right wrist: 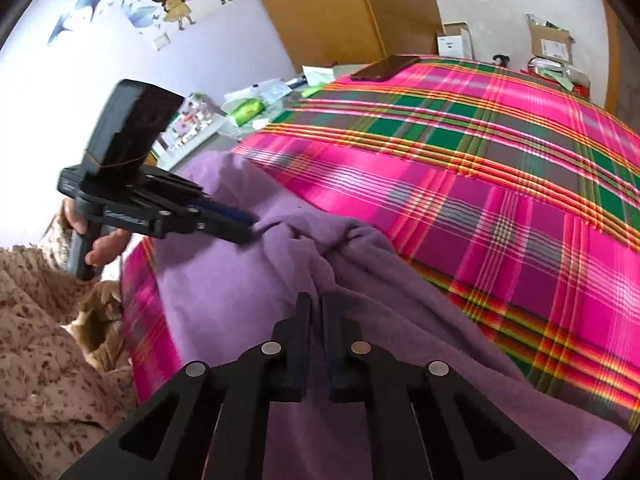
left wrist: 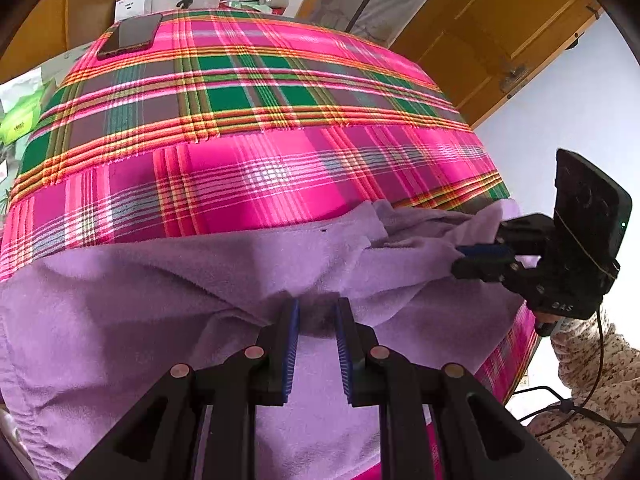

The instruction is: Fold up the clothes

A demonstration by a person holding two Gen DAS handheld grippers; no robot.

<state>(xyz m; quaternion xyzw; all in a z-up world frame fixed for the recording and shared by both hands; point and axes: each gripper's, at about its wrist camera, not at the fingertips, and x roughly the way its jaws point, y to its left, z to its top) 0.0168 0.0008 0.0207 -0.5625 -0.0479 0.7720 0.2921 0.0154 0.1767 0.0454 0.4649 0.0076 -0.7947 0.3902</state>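
**Both grippers at one edge of the lilac garment**

Mid-fold, by the look of it: lilac garment (left wrist: 168, 292) spread over the near part of the plaid-covered desk (left wrist: 280, 184), one edge gathered and lifted into ridges between the two tools. Left gripper (left wrist: 317, 312) with jaws parted a little, a tuft of dark-shaded fabric bunched in the gap; whether truly pinched or only nudged, cannot tell, though from the right wrist view the same tool (right wrist: 248, 228) seems closed down on a fold. Right gripper (right wrist: 316, 308) with jaws nearly together, cloth rising between them, apparently clamped; confirmed from the left view (left wrist: 460, 260), blue pads biting a raised corner.

Next move, as a judgement: carrying the held edge across the flat part in one even sweep, both ends level, to avoid a skewed crease. How many folds already lie in it, not clear.

Soft, fleecy, matte knit; limp, draping readily, prone to sagging between grips. Plaid cloth beneath thin, woven, faintly glossy. Dark phone (left wrist: 130, 36) flat at the far corner, well apart.
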